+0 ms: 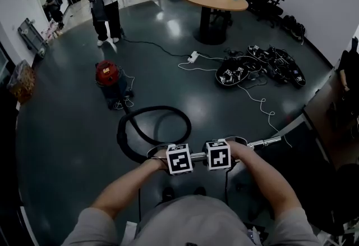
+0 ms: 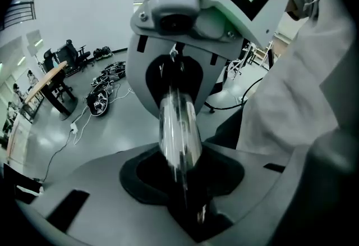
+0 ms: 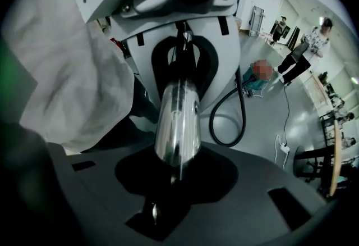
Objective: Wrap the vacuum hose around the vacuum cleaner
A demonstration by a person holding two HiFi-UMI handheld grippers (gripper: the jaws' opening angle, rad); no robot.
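- Hose [image 1: 147,133]: black, looped on floor [image 1: 67,127] near red vacuum cleaner [image 1: 108,77].
- Chrome tube [image 1: 262,142]: beyond hose from vacuum cleaner; left tool [image 2: 185,183] and right tool [image 3: 175,180] both clamped narrow on it.
- Writing: black-and-white square markers [image 1: 179,159] on both tools; any print on vacuum cleaner too small to read.

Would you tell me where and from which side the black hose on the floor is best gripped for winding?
Grip the hose on the near arc of its loop, coming straight down from above with the jaws across it. It lies flat on the floor, so only its top and sides are free, and that arc lies nearest.
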